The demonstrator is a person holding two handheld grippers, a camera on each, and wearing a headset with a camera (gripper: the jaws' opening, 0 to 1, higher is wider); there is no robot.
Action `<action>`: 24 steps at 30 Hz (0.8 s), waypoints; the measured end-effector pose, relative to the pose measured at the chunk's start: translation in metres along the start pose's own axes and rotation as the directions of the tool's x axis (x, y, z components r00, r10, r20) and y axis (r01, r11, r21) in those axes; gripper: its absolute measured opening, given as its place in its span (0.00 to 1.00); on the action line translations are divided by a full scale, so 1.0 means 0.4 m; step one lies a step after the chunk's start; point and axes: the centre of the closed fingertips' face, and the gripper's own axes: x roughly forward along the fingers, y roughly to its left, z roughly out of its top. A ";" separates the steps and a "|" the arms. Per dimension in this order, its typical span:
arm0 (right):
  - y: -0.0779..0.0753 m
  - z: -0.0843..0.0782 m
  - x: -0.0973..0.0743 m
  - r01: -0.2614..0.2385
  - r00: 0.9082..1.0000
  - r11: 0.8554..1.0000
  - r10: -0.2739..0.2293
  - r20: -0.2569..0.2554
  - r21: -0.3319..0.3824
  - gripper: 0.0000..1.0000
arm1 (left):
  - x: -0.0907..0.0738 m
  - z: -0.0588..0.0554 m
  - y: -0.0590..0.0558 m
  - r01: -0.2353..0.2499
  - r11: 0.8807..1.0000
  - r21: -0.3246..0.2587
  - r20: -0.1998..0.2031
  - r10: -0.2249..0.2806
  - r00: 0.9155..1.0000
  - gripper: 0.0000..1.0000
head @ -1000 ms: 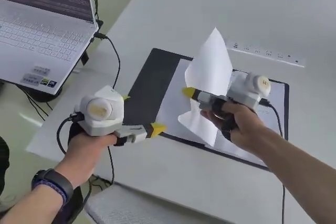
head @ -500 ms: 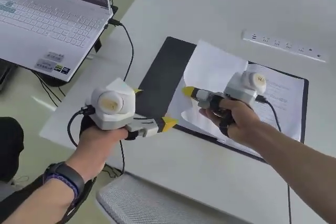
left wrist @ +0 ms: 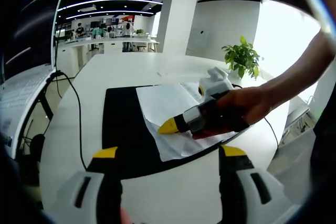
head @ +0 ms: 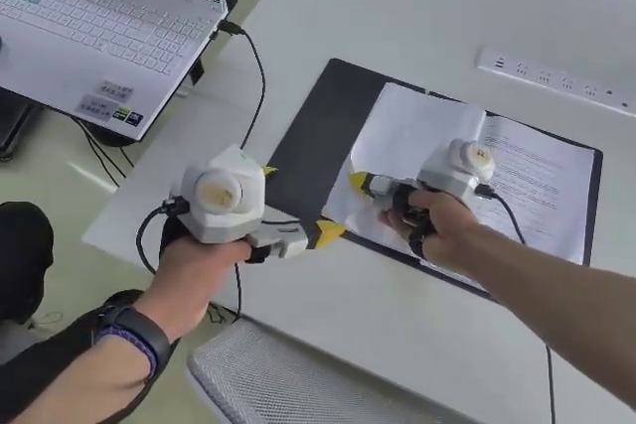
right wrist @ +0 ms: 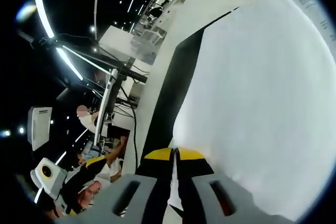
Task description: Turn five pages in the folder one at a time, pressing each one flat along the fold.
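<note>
- The lifted white paper page (head: 422, 126) had come down onto the open black folder (head: 303, 146), centre frame.
- The yellow-tipped right gripper (head: 358, 182) pinched its edge; the left gripper (left wrist: 168, 151) gaped wide (lower centre).
- Risk: dragging while pinched could crease it.

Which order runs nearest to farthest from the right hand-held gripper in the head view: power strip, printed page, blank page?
1. blank page, pinched by the right hand-held gripper.
2. printed page, on the folder's right side.
3. power strip, far right.
</note>
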 end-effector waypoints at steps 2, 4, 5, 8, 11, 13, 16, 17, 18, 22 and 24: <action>0.016 -0.006 -0.002 -0.014 1.000 0.999 0.014 0.012 -0.034 0.04 | -0.001 0.001 0.000 0.000 1.000 -0.003 0.002 0.000 1.000 0.76; 0.022 -0.010 0.001 -0.010 1.000 0.999 0.010 0.017 -0.041 0.05 | -0.002 0.000 0.003 -0.005 1.000 -0.004 0.002 0.005 1.000 0.76; 0.025 -0.011 0.002 -0.009 1.000 0.999 0.010 0.022 -0.046 0.05 | -0.003 -0.001 0.004 -0.008 1.000 -0.008 0.002 0.008 1.000 0.76; 0.027 -0.009 0.007 -0.014 0.999 0.999 0.015 0.030 -0.033 0.08 | -0.004 -0.001 0.007 -0.014 1.000 -0.013 0.003 0.014 1.000 0.76; 0.031 -0.011 0.010 -0.017 0.999 0.999 0.018 0.030 -0.035 0.09 | -0.005 -0.001 0.008 -0.019 1.000 -0.009 0.004 0.019 1.000 0.76; 0.036 -0.012 0.008 -0.018 0.999 0.999 0.019 0.033 -0.033 0.11 | -0.004 -0.009 0.008 -0.022 1.000 -0.003 -0.006 0.022 1.000 0.75; 0.046 -0.016 0.006 -0.030 0.999 0.998 0.032 0.039 -0.051 0.15 | -0.002 -0.020 0.005 -0.020 1.000 -0.015 -0.012 0.019 1.000 0.75; 0.045 -0.016 0.006 -0.031 0.999 0.998 0.033 0.039 -0.053 0.16 | -0.002 -0.022 0.003 -0.019 1.000 -0.015 -0.014 0.019 1.000 0.75; 0.047 -0.017 0.005 -0.035 0.999 0.998 0.037 0.037 -0.056 0.17 | -0.004 -0.023 0.001 -0.019 1.000 -0.013 -0.017 0.019 1.000 0.75; 0.054 -0.019 0.000 -0.046 0.998 0.997 0.048 0.028 -0.066 0.21 | -0.007 -0.019 -0.007 -0.016 1.000 -0.011 -0.016 0.016 1.000 0.75; 0.059 -0.021 -0.003 -0.052 0.998 0.996 0.053 0.024 -0.069 0.23 | -0.007 -0.017 -0.008 -0.016 1.000 -0.010 -0.014 0.016 1.000 0.75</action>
